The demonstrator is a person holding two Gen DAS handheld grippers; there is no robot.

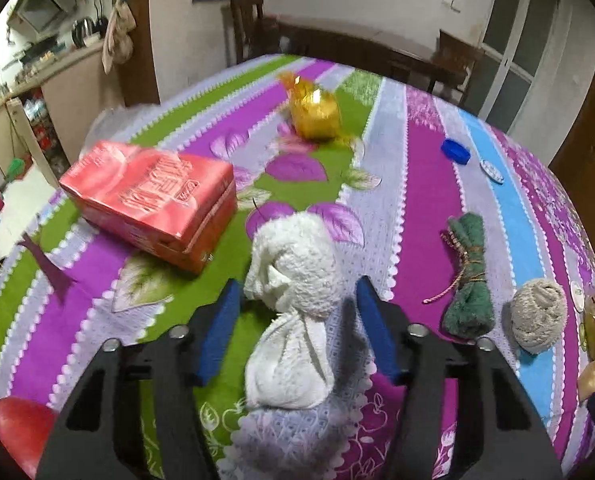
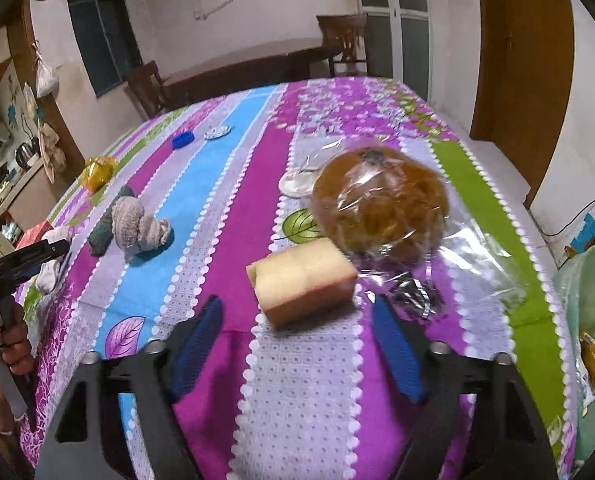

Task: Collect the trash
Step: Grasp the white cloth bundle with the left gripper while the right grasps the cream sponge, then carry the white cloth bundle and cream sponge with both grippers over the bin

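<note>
In the left wrist view a crumpled white cloth bundle (image 1: 293, 300) lies on the striped tablecloth (image 1: 417, 200). My left gripper (image 1: 297, 284) stands open around it, a blue pad on each side with a small gap to the cloth. In the right wrist view a beige block (image 2: 301, 280) lies just ahead of my right gripper (image 2: 297, 300), which is open and holds nothing. Behind the block sits a brown bun in clear wrap (image 2: 377, 200). A pale green bag (image 2: 589, 320) with a gold wrapper inside hangs past the table's right edge.
A red tissue pack (image 1: 149, 196) lies left of the bundle, a gold wrapper (image 1: 315, 112) farther back. To the right are a tied green cloth (image 1: 467, 276), a grey cloth ball (image 1: 537, 316), a blue cap (image 1: 455, 151) and a white lid (image 1: 491, 170). Chairs and another table stand behind.
</note>
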